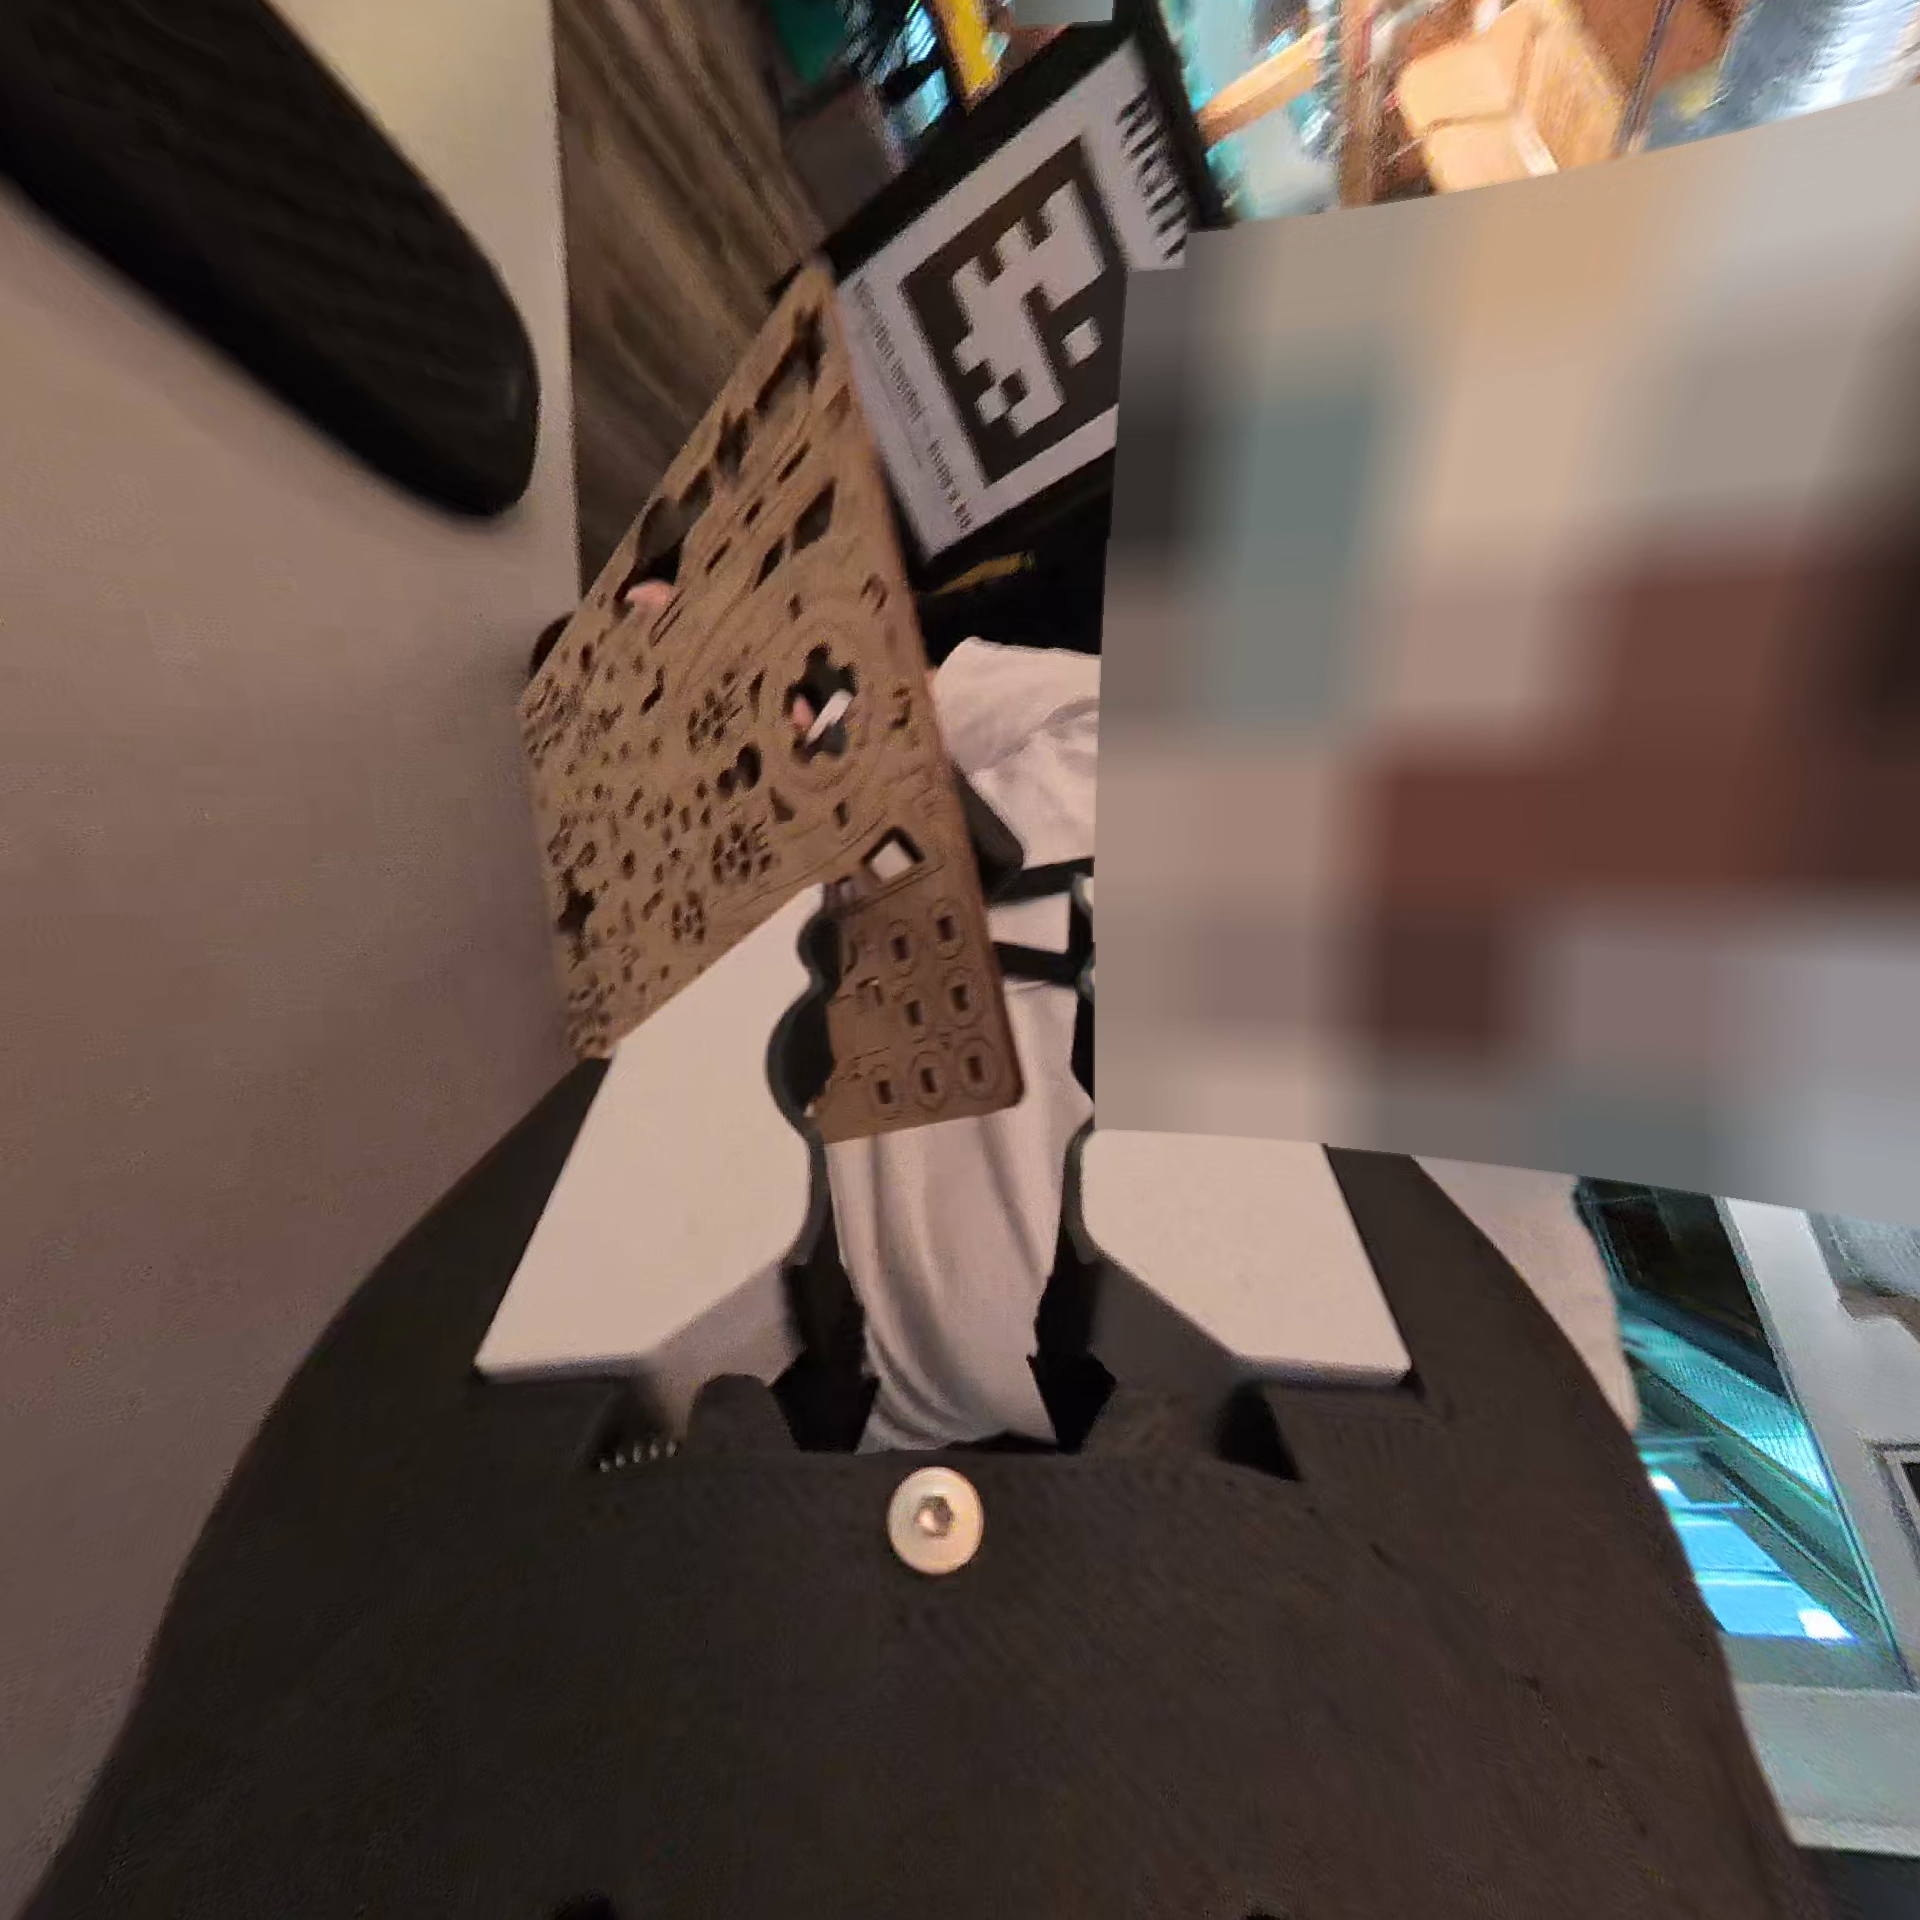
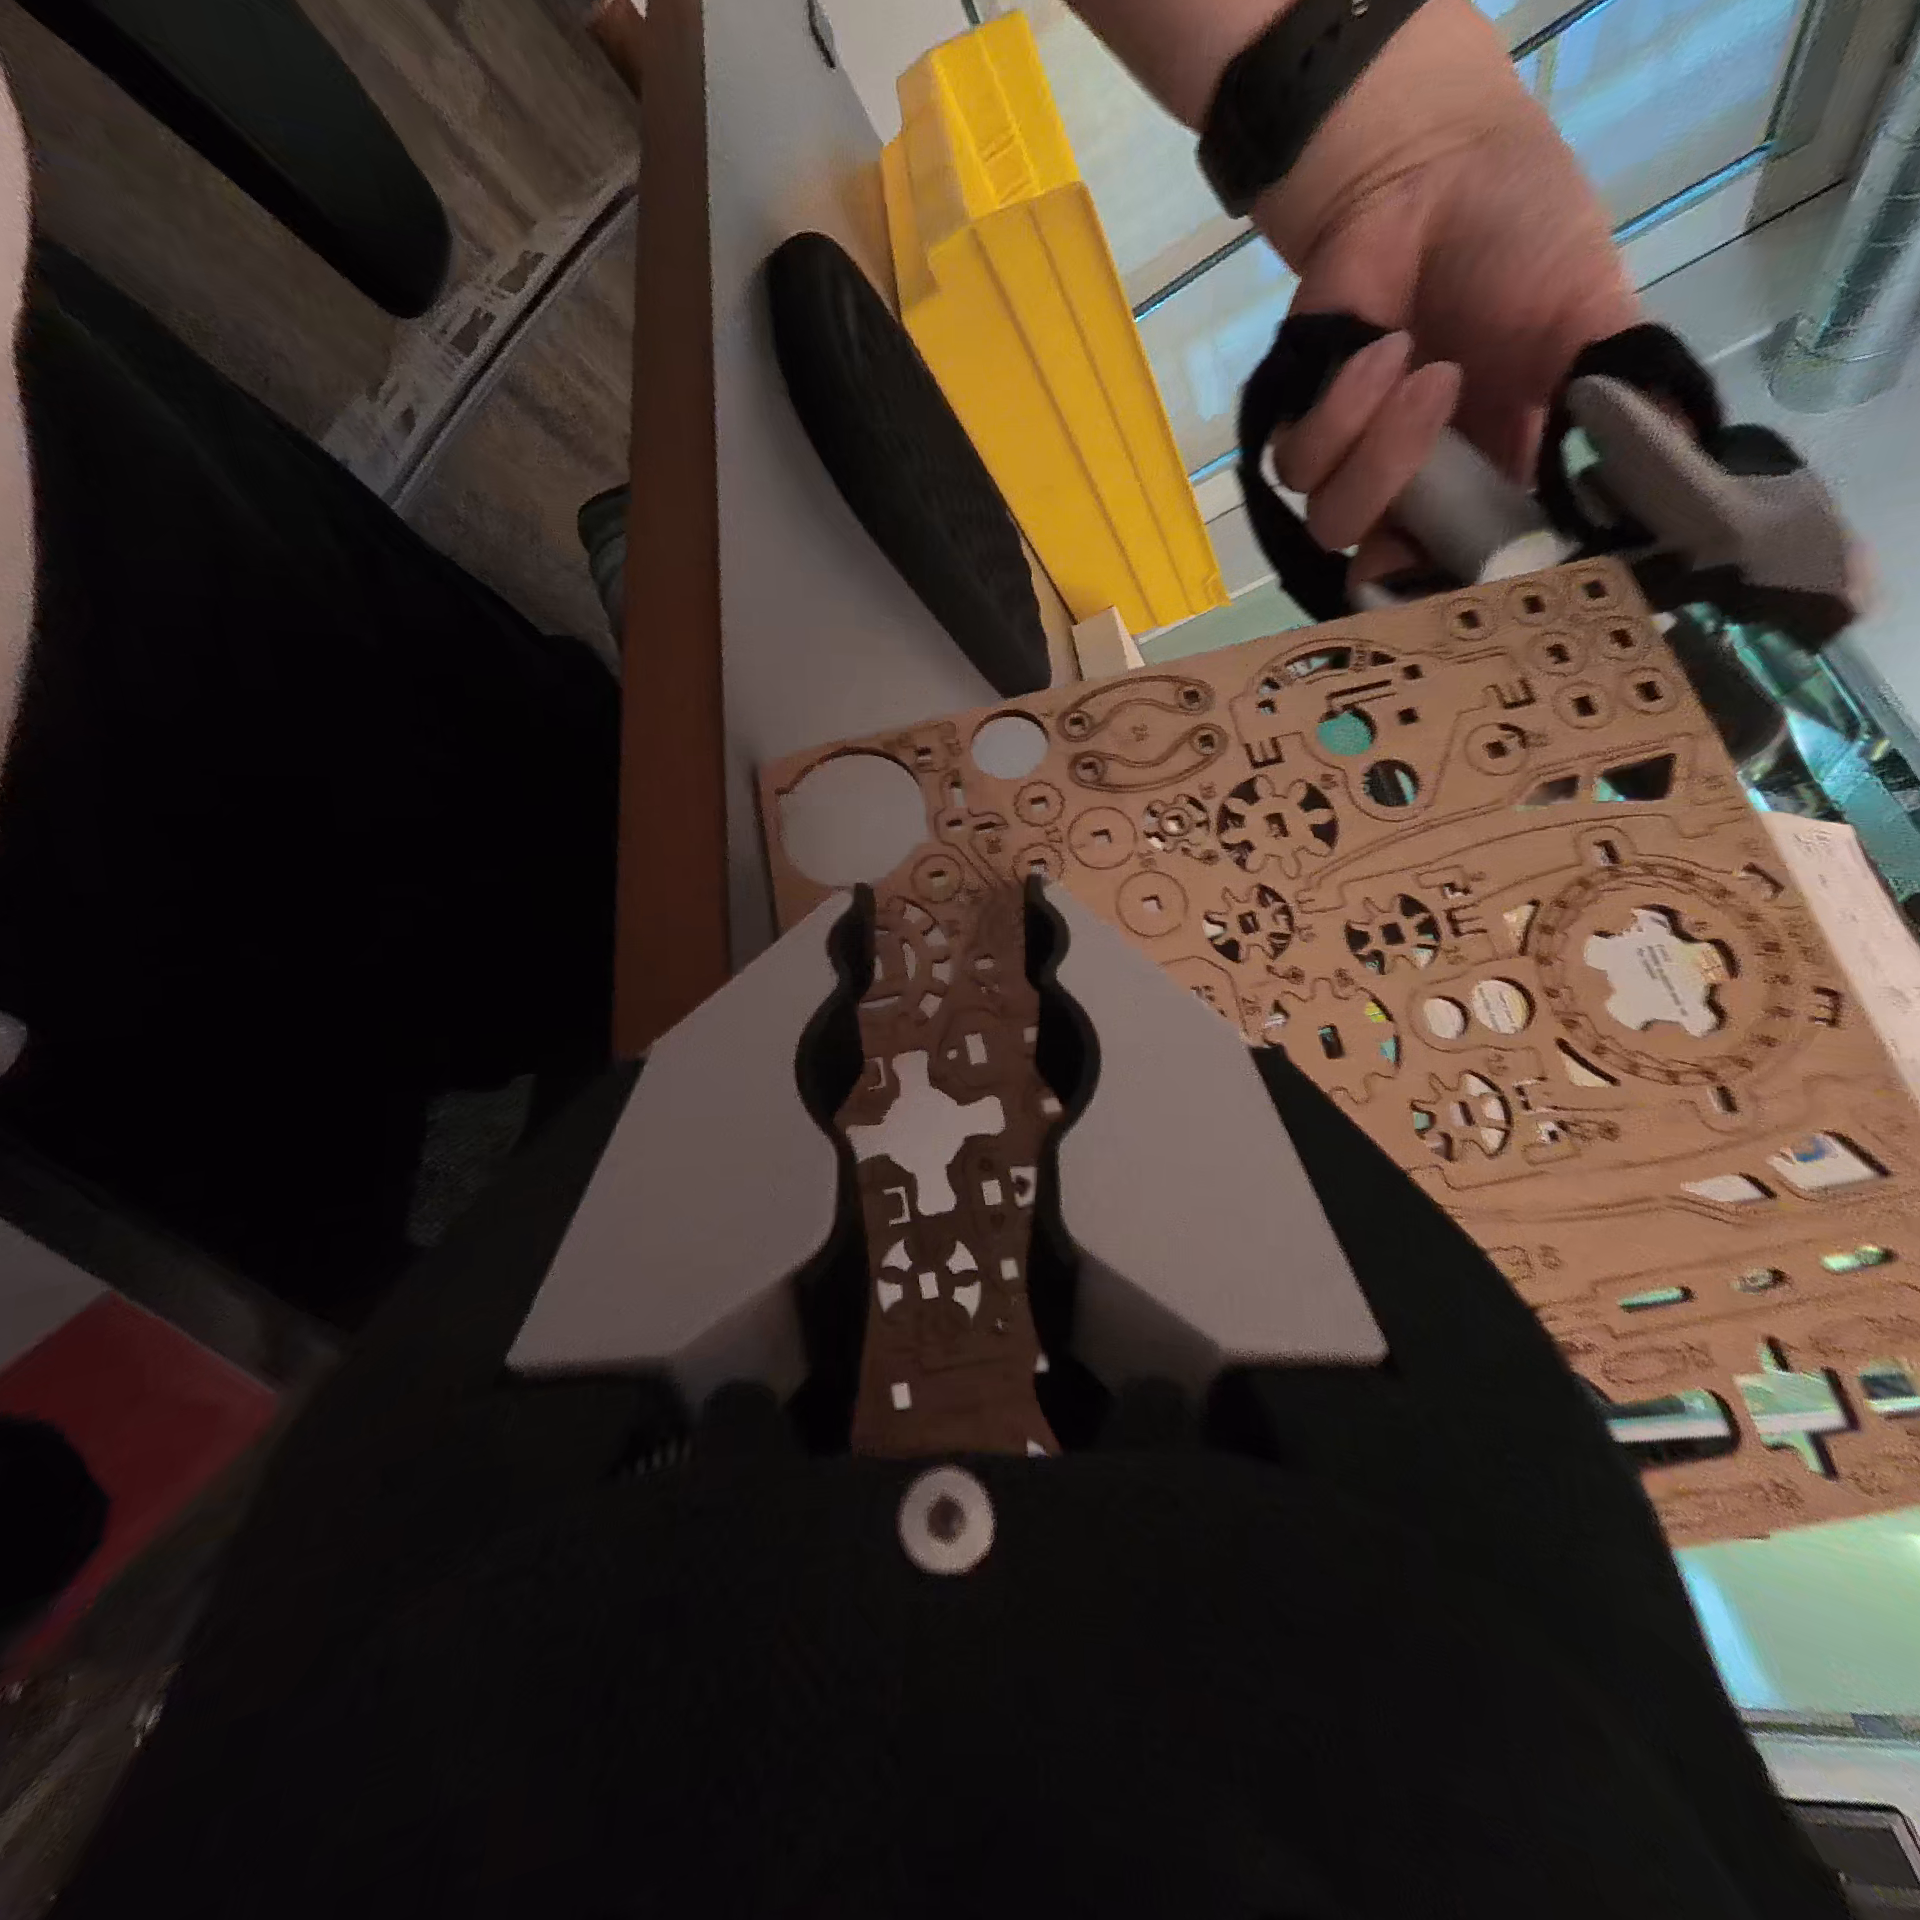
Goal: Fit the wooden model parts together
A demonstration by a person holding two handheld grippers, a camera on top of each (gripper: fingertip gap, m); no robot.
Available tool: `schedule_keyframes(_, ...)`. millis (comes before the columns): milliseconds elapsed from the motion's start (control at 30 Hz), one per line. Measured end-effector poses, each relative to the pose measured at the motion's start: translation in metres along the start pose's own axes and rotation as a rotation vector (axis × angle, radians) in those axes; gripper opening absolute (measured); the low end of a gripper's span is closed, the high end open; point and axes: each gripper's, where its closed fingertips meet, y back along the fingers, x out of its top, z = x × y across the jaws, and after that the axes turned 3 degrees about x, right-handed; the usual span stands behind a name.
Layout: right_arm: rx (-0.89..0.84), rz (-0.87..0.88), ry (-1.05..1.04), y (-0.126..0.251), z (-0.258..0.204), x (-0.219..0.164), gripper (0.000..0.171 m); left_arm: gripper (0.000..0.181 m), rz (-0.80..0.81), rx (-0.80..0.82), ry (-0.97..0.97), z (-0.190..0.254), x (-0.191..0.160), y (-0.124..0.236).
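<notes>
A laser-cut wooden sheet [image 2: 1351,935] of gears and small parts, several punched out, is held tilted above the white table [image 2: 748,540]. My right gripper [image 2: 945,904] lies over its near left part. Its jaws stand a narrow gap apart and the sheet's face shows through the gap. My left gripper [image 2: 1558,520], held by a hand, meets the sheet's far right corner. In the left wrist view the sheet [image 1: 727,727] stands almost upright. Its corner of round parts sits between the fingers of my left gripper [image 1: 956,1039], against the left pad. A blur patch hides the right fingertip.
A yellow plastic bin [image 2: 1039,343] and a black oval object [image 2: 904,468] lie on the table beyond the sheet. Papers [image 2: 1849,935] lie under its right side. The table's brown edge [image 2: 665,520] runs along the left. A black-and-white marker tag [image 1: 1018,343] shows behind the sheet.
</notes>
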Motion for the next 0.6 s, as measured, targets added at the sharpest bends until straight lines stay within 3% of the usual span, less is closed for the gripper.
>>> schedule_keyframes(33, 0.001, -0.003, -0.005, 0.0, 0.001, -0.001, 0.027, 0.05, -0.03, 0.025, 0.005, -0.008, -0.005, -0.005)
schedule_keyframes(200, 0.005, 0.006, -0.029, 0.001, 0.003, -0.002, 0.025, 0.041, -0.047, 0.016, -0.009, -0.014, -0.007, -0.014)
schedule_keyframes(367, 0.007, -0.016, -0.072, -0.001, 0.008, -0.007, 0.026, 0.017, 0.014, 0.17, -0.045, -0.035, 0.007, 0.0)
schedule_keyframes(500, -0.037, 0.014, -0.261, 0.004, 0.031, -0.01, 0.029, 0.001, 0.009, 0.41, -0.092, -0.071, 0.01, 0.02)
schedule_keyframes(600, -0.083, 0.045, -0.567, 0.013, 0.061, -0.021, 0.036, 0.001, 0.042, 0.434, -0.089, -0.079, 0.014, 0.025)
